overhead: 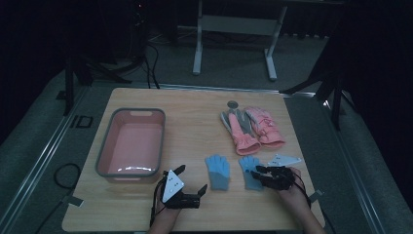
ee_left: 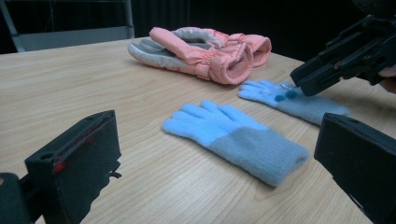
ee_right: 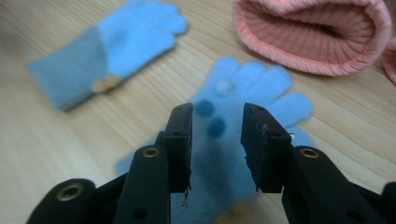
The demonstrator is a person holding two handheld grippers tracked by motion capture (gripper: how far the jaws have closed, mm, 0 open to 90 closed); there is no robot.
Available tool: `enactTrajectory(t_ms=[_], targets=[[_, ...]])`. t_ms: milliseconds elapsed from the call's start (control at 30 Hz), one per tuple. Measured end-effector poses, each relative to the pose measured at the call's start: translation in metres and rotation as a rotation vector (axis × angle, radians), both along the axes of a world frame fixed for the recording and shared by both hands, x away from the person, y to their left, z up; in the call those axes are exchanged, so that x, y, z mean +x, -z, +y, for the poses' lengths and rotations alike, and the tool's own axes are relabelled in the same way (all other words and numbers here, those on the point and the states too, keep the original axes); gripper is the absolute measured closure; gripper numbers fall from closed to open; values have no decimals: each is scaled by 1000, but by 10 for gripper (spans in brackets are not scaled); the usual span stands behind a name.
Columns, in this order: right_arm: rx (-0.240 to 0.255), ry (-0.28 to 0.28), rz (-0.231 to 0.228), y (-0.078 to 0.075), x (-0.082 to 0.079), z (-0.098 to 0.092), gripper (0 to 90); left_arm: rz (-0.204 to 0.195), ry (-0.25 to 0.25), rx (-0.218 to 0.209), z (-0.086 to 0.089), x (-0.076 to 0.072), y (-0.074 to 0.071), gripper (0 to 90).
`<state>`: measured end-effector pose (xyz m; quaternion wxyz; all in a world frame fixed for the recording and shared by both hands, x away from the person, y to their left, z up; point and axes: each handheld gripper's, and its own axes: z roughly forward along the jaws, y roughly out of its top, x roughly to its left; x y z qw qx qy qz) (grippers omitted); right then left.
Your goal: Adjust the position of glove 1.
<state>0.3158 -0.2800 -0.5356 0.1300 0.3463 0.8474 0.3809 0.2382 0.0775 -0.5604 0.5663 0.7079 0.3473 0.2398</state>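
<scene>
Nearest up front: left gripper (overhead: 192, 180) at table's near edge, jaws wide apart, nothing between, grey 3-corner plate (overhead: 172, 185) on top. Seen close in left gripper view too (ee_left: 215, 154), one black jaw each side, red mark on left one.

Just ahead of it: left blue glove (overhead: 217, 171) (ee_left: 236, 137), flat on table (overhead: 195, 126), fingers pointing away, light blue at fingers, greyer blue at cuff. Touched by neither gripper.

Right blue glove (overhead: 249, 171) (ee_right: 224, 140) beside it, a bit apart, also flat. 2 dark blue dots (ee_right: 210, 116) on palm, 1 pale dot by fingers.

Right gripper (overhead: 257, 171) low over right blue glove, jaws partly apart w/ glove under the gap, pads not pinching it. Right gripper view: jaws straddle palm, fuzzy cloth between, no grip seen. Left gripper view: its black tip (ee_left: 310, 79) right by glove's dots.

Pink glove pair (overhead: 251, 129) farther back, side by side, touching, grey palm on one, ribbed pink cuffs toward blue gloves (ee_left: 205, 51).

Pink tub w/ grey rim (overhead: 130, 142) at table's left, well apart from gloves. Small round grey disc (overhead: 233, 104) behind pink pair.

Writing: "ID" (overhead: 81, 121) on floor strip left of table. No brand or label readable on gloves or tub.
</scene>
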Motion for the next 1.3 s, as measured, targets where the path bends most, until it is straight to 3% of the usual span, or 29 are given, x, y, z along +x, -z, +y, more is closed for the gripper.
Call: enactTrajectory(t_ms=[167, 200, 267, 400, 500, 533, 600, 700, 733, 800, 933, 1100, 1233, 1300], targets=[[-3, -1, 29, 14, 5, 1, 622, 0, 1, -1, 0, 0, 0, 5], [5, -1, 17, 17, 3, 0, 627, 0, 1, -2, 0, 0, 0, 5], [0, -1, -5, 18, 1, 0, 662, -1, 1, -2, 0, 0, 0, 5], [-37, 15, -9, 17, -1, 3, 845, 1, 0, -4, 0, 0, 0, 5], [-75, 41, -14, 14, -3, 9, 861, 2, -1, -4, 1, 0, 0, 5], [-87, 59, -22, 6, -5, 14, 867, 3, -2, -5, 1, 0, 0, 5], [-45, 70, -41, -7, -8, 16, 869, 2, -2, -4, 0, 0, 0, 5], [-36, 78, -56, -14, -8, 17, 869, 0, -2, -3, 0, 0, 0, 5], [0, 94, -76, -33, -9, 19, 869, 0, -2, -4, 0, 0, 0, 5], [20, 112, -94, -46, -9, 22, 869, -2, -3, -4, 0, 0, 0, 5], [27, 117, -107, -62, -10, 33, 869, -2, -5, -9, 1, 0, 0, 5], [29, 83, -124, -68, -11, 52, 868, -5, -5, -13, 1, -1, 0, 5], [83, 38, -95, -66, -7, 70, 868, -6, -3, -12, 1, -1, 0, 5], [86, 9, -92, -62, -5, 77, 869, -5, -3, -13, 1, -1, 0, 5]])
